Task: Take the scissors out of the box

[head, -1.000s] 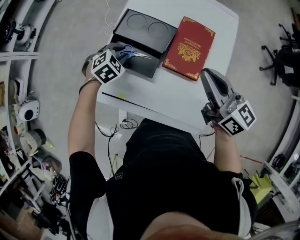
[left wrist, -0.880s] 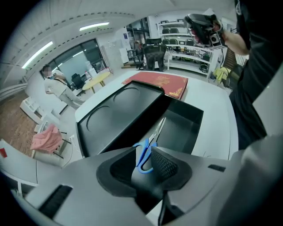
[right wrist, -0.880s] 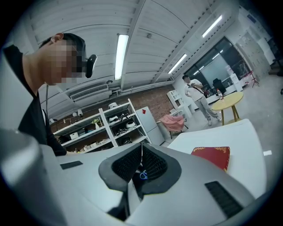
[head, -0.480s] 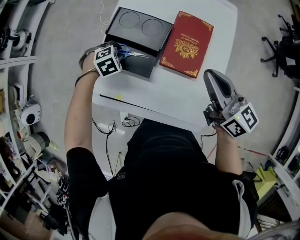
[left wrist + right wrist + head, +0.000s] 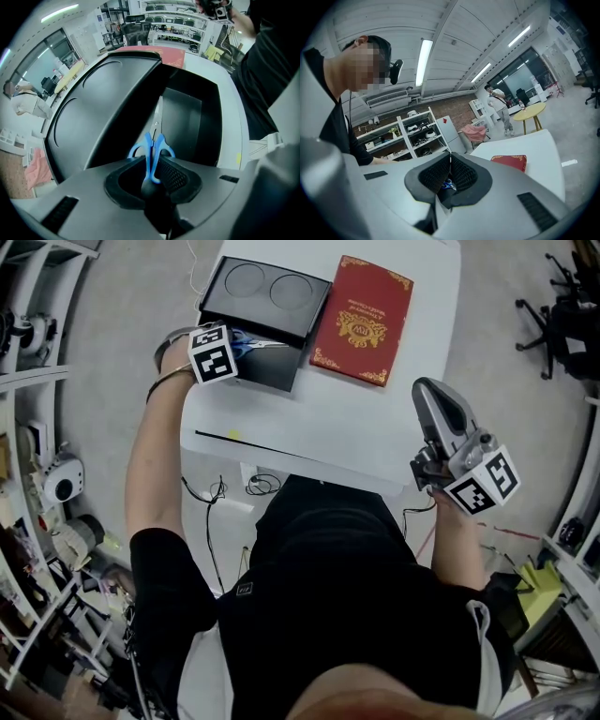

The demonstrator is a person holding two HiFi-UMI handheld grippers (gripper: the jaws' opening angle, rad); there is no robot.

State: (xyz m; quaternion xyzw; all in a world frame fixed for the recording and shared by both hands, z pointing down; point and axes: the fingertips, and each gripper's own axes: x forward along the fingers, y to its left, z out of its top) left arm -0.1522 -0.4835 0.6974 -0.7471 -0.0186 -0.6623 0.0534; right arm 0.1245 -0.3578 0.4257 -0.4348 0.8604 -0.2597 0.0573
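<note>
Left gripper (image 5: pixel 151 160) jaws tight on scissors (image 5: pixel 159 140) over box (image 5: pixel 255 298), same as before; right gripper (image 5: pixel 450 165) jaws together, empty.

A matte black rectangular box (image 5: pixel 267 287) lies open on the plain white table (image 5: pixel 356 423); just right of the box is a dark red flat cover (image 5: pixel 362 320) with a gold crest and gold corner ornaments. The small scissors (image 5: pixel 151 152) at the box's near edge have bright blue handles. The marker cube (image 5: pixel 214 354) beside them is patterned in black-and-white squares.

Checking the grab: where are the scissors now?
Head view, upper left: the scissors sit clamped in the left gripper over the black box, left of the red book.
</note>
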